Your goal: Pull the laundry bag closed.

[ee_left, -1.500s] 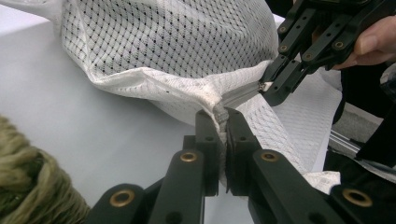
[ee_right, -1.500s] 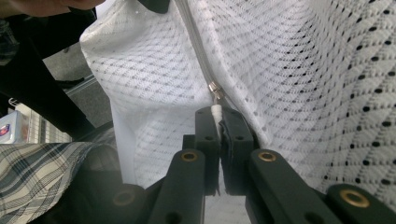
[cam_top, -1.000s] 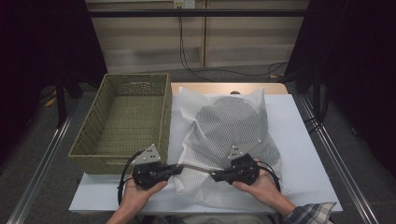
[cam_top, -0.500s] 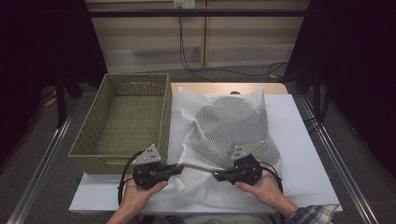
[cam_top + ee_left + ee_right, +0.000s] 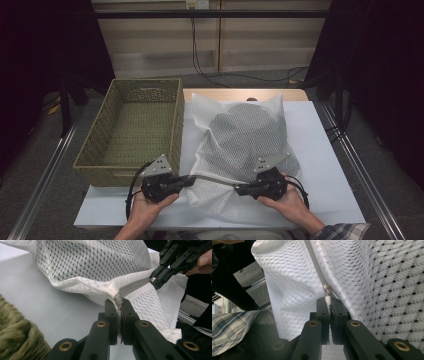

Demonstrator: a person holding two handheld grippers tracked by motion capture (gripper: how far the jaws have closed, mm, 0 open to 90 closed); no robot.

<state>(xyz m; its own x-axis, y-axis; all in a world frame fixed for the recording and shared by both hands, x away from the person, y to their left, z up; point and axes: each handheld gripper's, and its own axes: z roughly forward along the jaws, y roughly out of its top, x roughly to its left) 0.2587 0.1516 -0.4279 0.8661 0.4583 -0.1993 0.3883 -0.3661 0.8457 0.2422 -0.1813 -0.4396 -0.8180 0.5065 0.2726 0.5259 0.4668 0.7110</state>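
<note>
White mesh laundry bag lies crumpled on my counter, dotted weave, zipper taut. Left tool clamps the bag's corner; right tool is closed on the zipper pull.

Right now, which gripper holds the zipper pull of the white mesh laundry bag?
The right gripper: the metal zipper pull sits at its tips; the left gripper pinches the bag's corner.

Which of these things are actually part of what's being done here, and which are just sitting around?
In use:
- white mesh laundry bag
- its zipper
- left tongs, pinching the bag's corner
- right tongs, pinching the zipper pull

Lying about:
- wicker basket
- white table sheet
</note>
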